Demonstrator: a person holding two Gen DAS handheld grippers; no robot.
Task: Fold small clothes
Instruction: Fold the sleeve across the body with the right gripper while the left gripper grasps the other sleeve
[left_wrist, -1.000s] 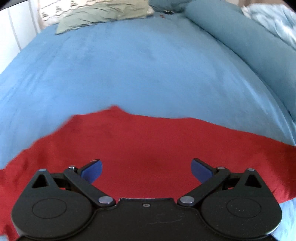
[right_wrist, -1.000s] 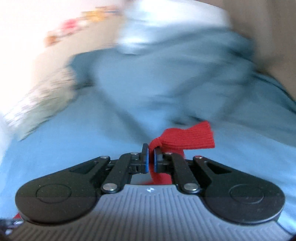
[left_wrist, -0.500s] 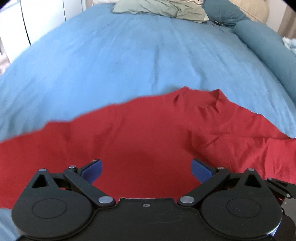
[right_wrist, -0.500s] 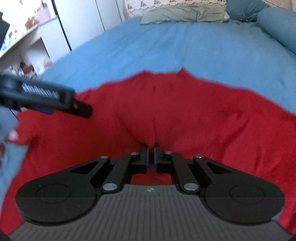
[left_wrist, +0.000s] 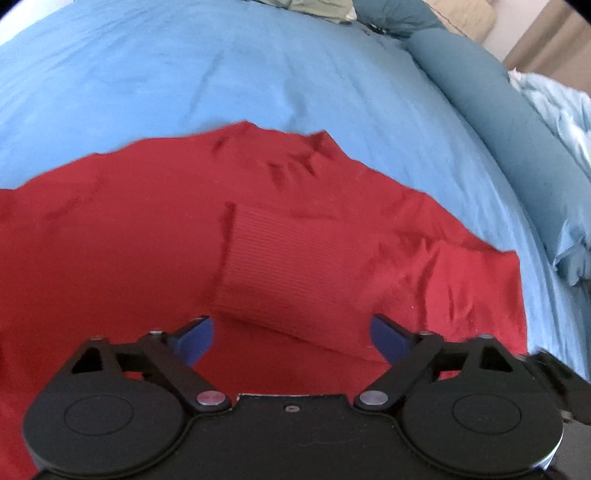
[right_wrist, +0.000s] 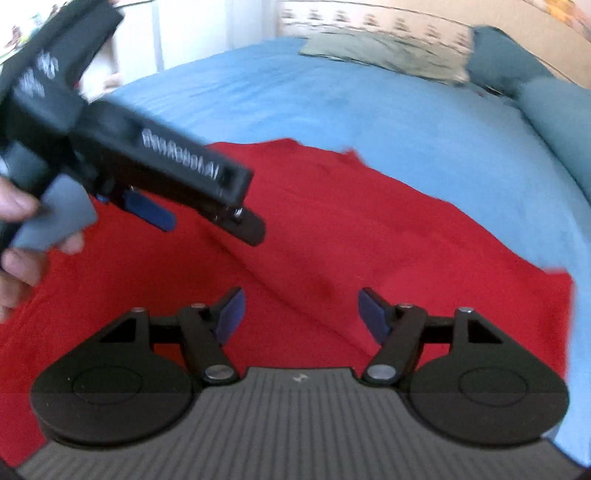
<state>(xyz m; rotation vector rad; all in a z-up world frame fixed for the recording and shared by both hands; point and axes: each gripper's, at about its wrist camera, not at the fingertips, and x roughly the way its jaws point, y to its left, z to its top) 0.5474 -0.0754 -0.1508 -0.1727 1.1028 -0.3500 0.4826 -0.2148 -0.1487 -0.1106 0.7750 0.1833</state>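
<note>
The left gripper (left_wrist: 291, 338) hangs with its blue-padded fingers spread wide apart and nothing between them, just above the red garment (left_wrist: 122, 258). The right gripper (right_wrist: 299, 314) is likewise spread, its fingers apart and holding nothing, low over the same red cloth.

Just past the left gripper's fingers lies the ribbed cuff (left_wrist: 291, 273) of a sleeve, folded in across the body of the garment, with wrinkled cloth running off to the right. In the right wrist view the left gripper shows from the side at upper left, held in a hand (right_wrist: 22, 229), poised above the garment.

The garment lies spread flat on the blue bedsheet (left_wrist: 229, 74), which stretches away beyond its far edge. Farther off, a long teal bolster (left_wrist: 491, 110) runs along the right side of the bed, and a green pillow (right_wrist: 380, 51) rests at the head, with a patterned pillow (right_wrist: 369, 18) behind it.
</note>
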